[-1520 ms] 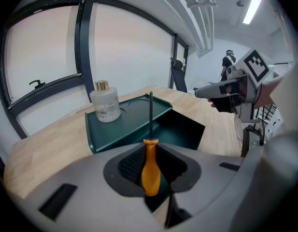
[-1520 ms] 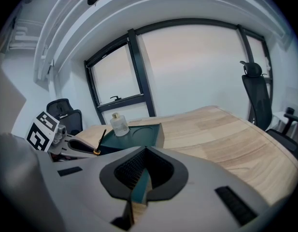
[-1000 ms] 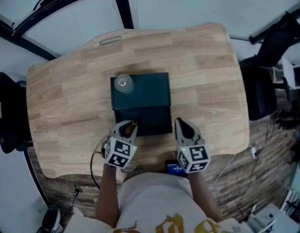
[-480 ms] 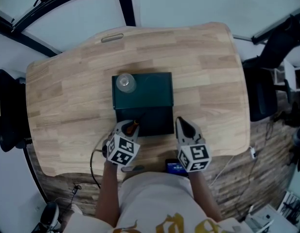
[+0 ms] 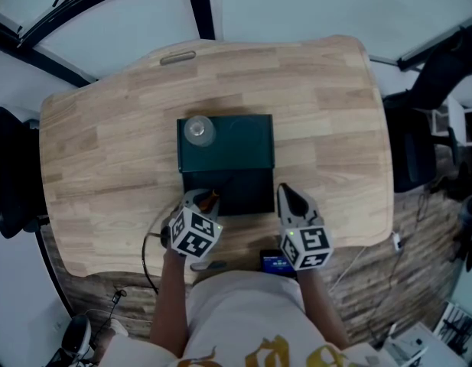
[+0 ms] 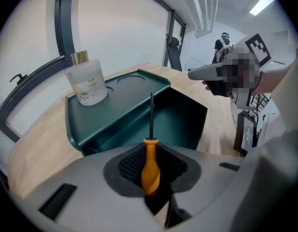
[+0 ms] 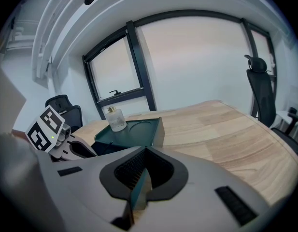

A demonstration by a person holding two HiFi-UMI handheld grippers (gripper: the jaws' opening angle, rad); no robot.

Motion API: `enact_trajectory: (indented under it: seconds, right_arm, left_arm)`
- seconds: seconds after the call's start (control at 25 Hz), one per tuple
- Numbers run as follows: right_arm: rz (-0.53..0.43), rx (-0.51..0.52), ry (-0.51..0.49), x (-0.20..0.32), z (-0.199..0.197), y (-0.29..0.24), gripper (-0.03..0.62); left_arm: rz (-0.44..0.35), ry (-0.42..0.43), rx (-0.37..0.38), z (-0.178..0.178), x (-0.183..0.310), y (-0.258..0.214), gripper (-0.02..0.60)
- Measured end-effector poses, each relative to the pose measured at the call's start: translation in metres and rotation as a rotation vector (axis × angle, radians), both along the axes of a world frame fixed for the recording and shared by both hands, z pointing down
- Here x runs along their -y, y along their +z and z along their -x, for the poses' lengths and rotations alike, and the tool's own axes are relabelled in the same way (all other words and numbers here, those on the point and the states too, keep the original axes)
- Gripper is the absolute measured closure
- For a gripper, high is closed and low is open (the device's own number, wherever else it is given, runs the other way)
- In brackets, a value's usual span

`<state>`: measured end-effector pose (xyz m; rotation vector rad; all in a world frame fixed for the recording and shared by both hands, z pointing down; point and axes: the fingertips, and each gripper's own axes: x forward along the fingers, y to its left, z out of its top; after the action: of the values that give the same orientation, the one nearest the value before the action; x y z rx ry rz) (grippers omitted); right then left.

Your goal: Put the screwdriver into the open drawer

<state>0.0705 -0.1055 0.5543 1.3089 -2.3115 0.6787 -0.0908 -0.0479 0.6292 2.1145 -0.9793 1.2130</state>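
Observation:
A screwdriver (image 6: 149,163) with an orange handle and a thin dark shaft is clamped in my left gripper (image 6: 149,178); its shaft points over the pulled-out drawer (image 6: 180,120) of a dark green box (image 5: 226,144). In the head view my left gripper (image 5: 206,199) sits at the drawer's (image 5: 243,192) near left corner, with the orange handle (image 5: 212,198) showing at its tip. My right gripper (image 5: 288,199) hovers by the drawer's near right corner. Its jaws stand together with nothing between them (image 7: 139,190).
A clear glass bottle (image 5: 196,130) with a round cap stands on the box's top, at its left back corner. The box rests mid-table on a light wooden tabletop (image 5: 320,121). A dark phone-like item (image 5: 275,264) lies at the near edge. Office chairs (image 5: 10,174) flank the table.
My left gripper has edged slightly right toward the drawer with the screwdriver. The right gripper has barely moved.

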Motion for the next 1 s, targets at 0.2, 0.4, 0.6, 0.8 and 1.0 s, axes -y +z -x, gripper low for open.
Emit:
enact_trajectory:
  seconds: [0.2, 0.4, 0.6, 0.8, 1.0]
  right_arm:
    - [0.004, -0.002, 0.002, 0.001, -0.001, 0.000, 0.595]
    - [0.004, -0.003, 0.003, 0.002, -0.003, 0.000, 0.595]
    - [0.000, -0.003, 0.012, 0.003, -0.006, 0.001, 0.595]
    - [0.001, -0.002, 0.021, 0.003, -0.009, 0.001, 0.595]
    - [0.006, -0.007, 0.028, 0.002, -0.013, 0.002, 0.595]
  left_arm:
    - [0.051, 0.005, 0.010, -0.001, -0.001, 0.004, 0.511]
    - [0.103, 0.000, 0.018, 0.000, -0.002, 0.008, 0.511]
    - [0.150, 0.041, 0.043, -0.002, -0.002, 0.011, 0.511]
    - [0.189, 0.070, 0.087, -0.003, -0.003, 0.017, 0.511]
    - [0.234, 0.032, 0.112, -0.002, -0.001, 0.019, 0.511]
